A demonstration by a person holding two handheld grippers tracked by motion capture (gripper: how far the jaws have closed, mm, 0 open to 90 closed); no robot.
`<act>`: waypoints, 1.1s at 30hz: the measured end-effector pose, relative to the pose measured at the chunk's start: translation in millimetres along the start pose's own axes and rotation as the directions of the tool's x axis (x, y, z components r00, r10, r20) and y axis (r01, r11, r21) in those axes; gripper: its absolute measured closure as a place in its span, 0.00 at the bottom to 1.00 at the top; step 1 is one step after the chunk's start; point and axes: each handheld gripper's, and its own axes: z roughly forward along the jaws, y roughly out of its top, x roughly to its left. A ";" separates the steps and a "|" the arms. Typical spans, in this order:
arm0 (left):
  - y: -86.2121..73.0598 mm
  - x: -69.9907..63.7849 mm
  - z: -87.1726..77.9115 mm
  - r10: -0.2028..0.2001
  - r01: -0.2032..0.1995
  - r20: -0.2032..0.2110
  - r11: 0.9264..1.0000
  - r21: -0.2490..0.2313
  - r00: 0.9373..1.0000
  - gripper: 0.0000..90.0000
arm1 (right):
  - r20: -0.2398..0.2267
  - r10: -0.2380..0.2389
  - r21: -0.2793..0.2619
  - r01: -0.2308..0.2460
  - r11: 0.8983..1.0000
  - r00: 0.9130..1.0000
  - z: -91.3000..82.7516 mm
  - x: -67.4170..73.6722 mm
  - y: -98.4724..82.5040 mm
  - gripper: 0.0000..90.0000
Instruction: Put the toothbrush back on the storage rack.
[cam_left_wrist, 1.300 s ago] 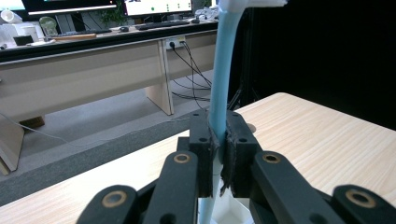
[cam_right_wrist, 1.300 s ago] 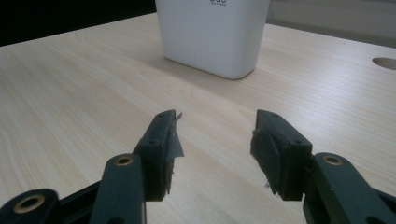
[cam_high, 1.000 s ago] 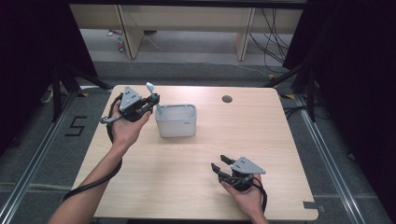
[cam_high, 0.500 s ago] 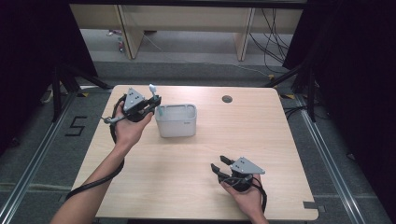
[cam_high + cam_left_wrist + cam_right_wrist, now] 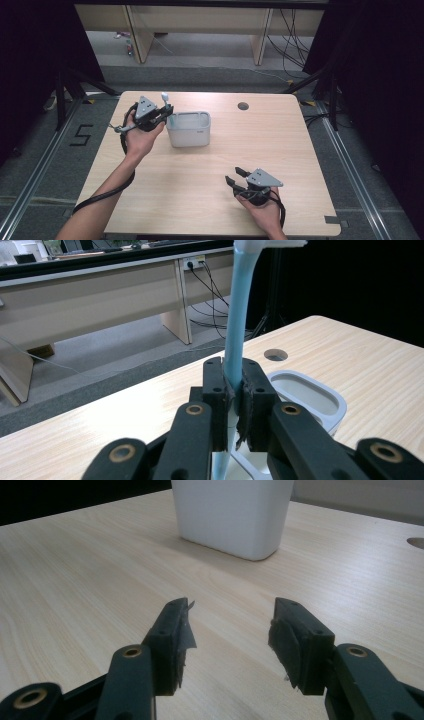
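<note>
The left claw (image 5: 161, 116) is clamped on a pale blue toothbrush (image 5: 239, 320), holding it upright at the left rim of the white cup (image 5: 189, 130) on the far left of the table (image 5: 280, 150). The step in hand looks like setting the brush into the cup: next it wants shifting right over the opening (just beside it now) and lowering. The right claw (image 5: 227, 640) rests apart, empty, near right.

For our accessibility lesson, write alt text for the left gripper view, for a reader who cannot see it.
The left gripper clamps the light blue handle of a toothbrush, held upright between its black jaws. Just beyond sits an open white container on a pale wooden table.
</note>
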 end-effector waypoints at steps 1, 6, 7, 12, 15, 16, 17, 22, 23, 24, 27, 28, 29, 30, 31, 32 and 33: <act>-0.7 0.4 0.7 0.001 -0.001 0.000 1.000 0.002 1.000 0.92 | -0.002 0.004 0.000 -0.004 1.000 1.000 -0.2 0.2 -0.1 0.55; -4.7 1.7 4.4 -0.011 0.011 -0.003 1.000 0.015 1.000 0.92 | -0.006 0.012 0.009 -0.012 1.000 1.000 -0.4 0.7 -0.4 0.55; -5.4 2.2 5.1 -0.011 0.011 -0.002 1.000 0.016 1.000 0.92 | -0.008 0.016 0.013 -0.015 1.000 1.000 -0.5 0.8 -0.3 0.55; -8.2 4.2 7.6 -0.020 0.021 -0.007 1.000 0.023 1.000 0.92 | -0.005 0.004 0.002 -0.004 1.000 1.000 0.7 0.4 -0.9 0.55; -9.9 4.8 8.8 -0.022 0.023 -0.007 0.999 0.030 1.000 0.92 | -0.012 0.018 0.005 -0.018 1.000 1.000 1.3 1.5 -1.2 0.55; -10.6 4.7 9.2 -0.026 0.027 -0.007 0.999 0.033 1.000 0.92 | -0.020 0.032 0.014 -0.032 0.999 0.999 1.2 2.5 -1.2 0.55; -11.3 5.0 9.8 -0.023 0.023 -0.007 0.999 0.034 1.000 0.92 | -0.005 0.004 0.000 -0.004 1.000 1.000 1.3 0.9 -1.0 0.55; -15.5 5.4 11.8 -0.031 0.031 -0.009 0.998 0.046 0.999 0.92 | -0.007 0.000 -0.002 0.000 1.000 1.000 2.0 0.3 -1.4 0.55; -16.2 5.9 12.1 -0.030 0.030 -0.008 0.998 0.048 1.000 0.92 | -0.001 -0.002 0.002 0.002 1.000 1.000 1.6 0.5 -1.3 0.55; -16.9 6.0 12.4 -0.031 0.032 -0.009 0.998 0.049 0.999 0.92 | -0.001 -0.001 -0.003 0.001 1.000 1.000 2.1 0.7 -1.5 0.55; -19.0 6.3 13.6 -0.034 0.035 -0.010 0.998 0.054 0.999 0.92 | -0.009 0.015 -0.003 -0.015 1.000 1.000 2.9 2.0 -1.9 0.55; -19.9 6.8 14.1 -0.033 0.033 -0.011 0.998 0.057 0.999 0.92 | -0.010 0.015 -0.002 -0.015 1.000 1.000 2.9 2.1 -2.0 0.55; -20.4 6.8 14.3 -0.035 0.036 -0.010 0.998 0.060 0.999 0.92 | -0.011 0.013 0.006 -0.012 1.000 1.000 2.3 1.7 -1.8 0.55; -21.3 7.1 15.0 -0.034 0.034 -0.010 0.998 0.061 0.999 0.92 | -0.009 0.018 0.000 -0.018 1.000 1.000 2.9 2.1 -2.0 0.55; -21.8 7.0 15.3 -0.036 0.037 -0.010 0.997 0.063 0.999 0.92 | -0.009 0.018 0.001 -0.018 1.000 1.000 2.9 2.0 -2.1 0.55; -22.5 7.2 15.7 -0.036 0.036 -0.010 0.997 0.066 0.999 0.92 | -0.015 0.018 0.008 -0.017 1.000 1.000 2.4 1.7 -1.9 0.55; -23.3 7.2 16.1 -0.038 0.038 -0.011 0.997 0.067 0.999 0.92 | -0.015 0.017 0.008 -0.017 1.000 1.000 2.5 1.7 -2.0 0.55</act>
